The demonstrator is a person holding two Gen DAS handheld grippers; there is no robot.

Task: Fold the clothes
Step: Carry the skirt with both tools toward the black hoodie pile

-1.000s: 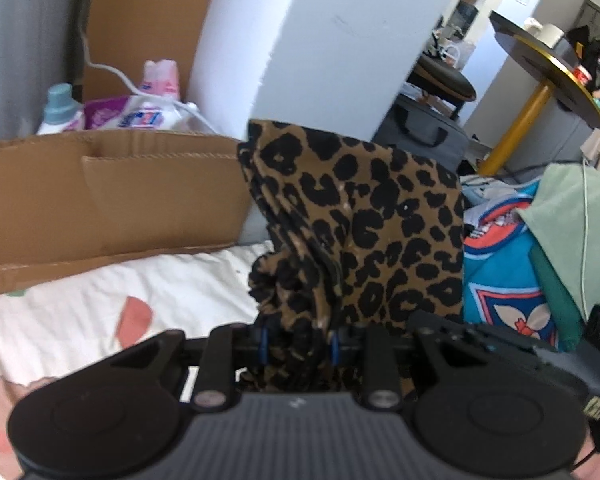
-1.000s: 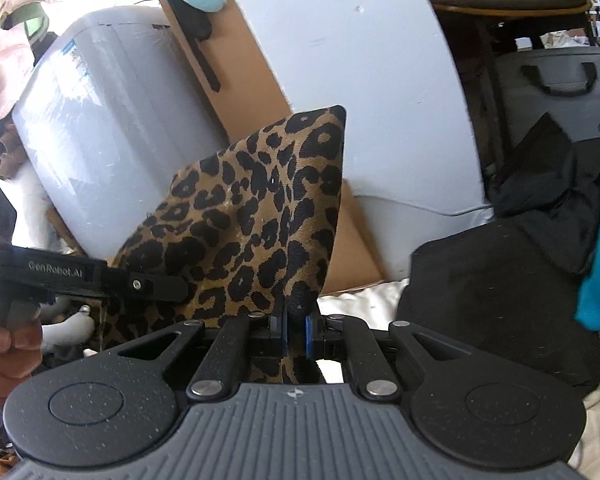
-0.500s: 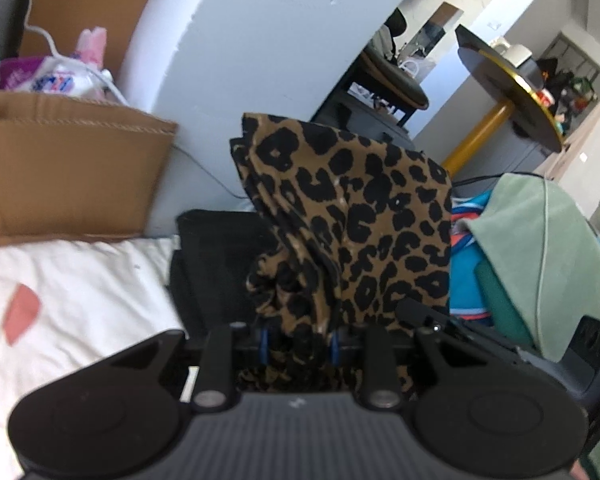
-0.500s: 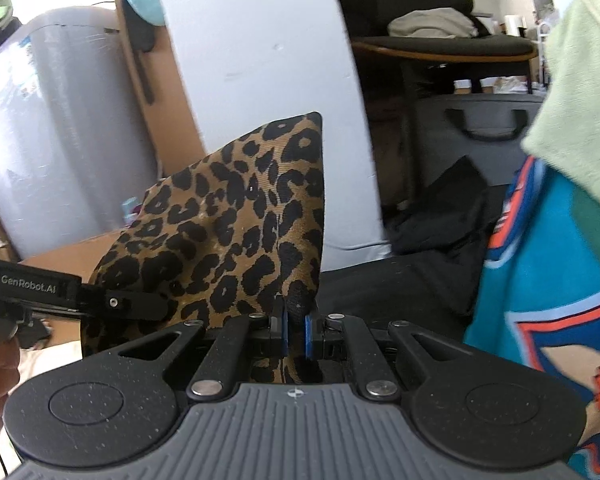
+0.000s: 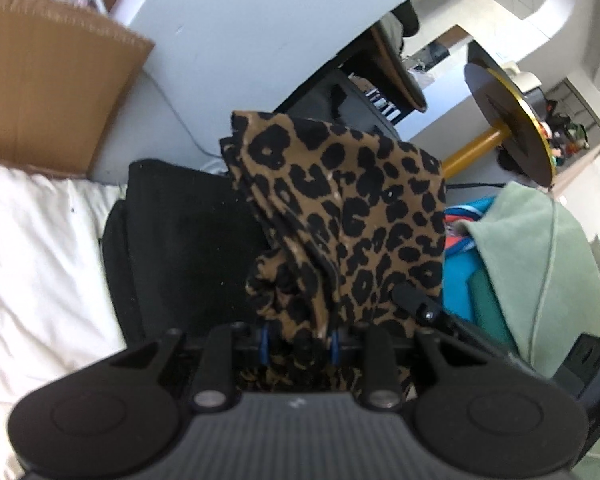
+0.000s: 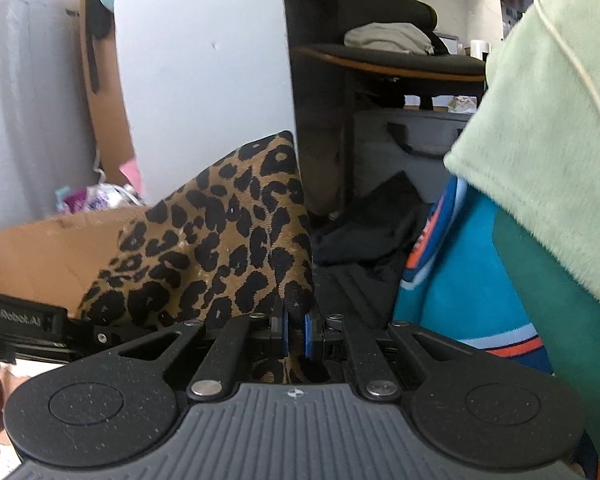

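Between the two tongs hangs a leopard-print garment (image 5: 340, 216), folded into a thick bundle and lifted off the bed. The left tongs (image 5: 298, 340) are clamped on a bunched, many-layered part of it, so the blue pads stay a little apart with the cloth pressed between them. The right tongs (image 6: 296, 330) are nearly together and pinch a thin corner of the same garment (image 6: 220, 240); the cloth rises from the pads to a point in front of a white wall panel (image 6: 200, 80).

Under the garment, in the left wrist view, a black piece of clothing (image 5: 180, 240) lies flat on the white bed sheet (image 5: 40, 280). To the right of it is a pile of clothes: a turquoise shirt (image 5: 460, 288) with an orange and blue print, and a pale green fleece (image 5: 540, 264) on top of it. The same fleece (image 6: 540, 100) and shirt (image 6: 460, 280) fill the right side of the right wrist view, close to the tongs. A cardboard box (image 5: 52, 100) stands behind the bed on the left. Further back is a round counter with a yellow leg (image 5: 504, 136) and a dark chair (image 6: 380, 60) with a grey cloth on its seat.
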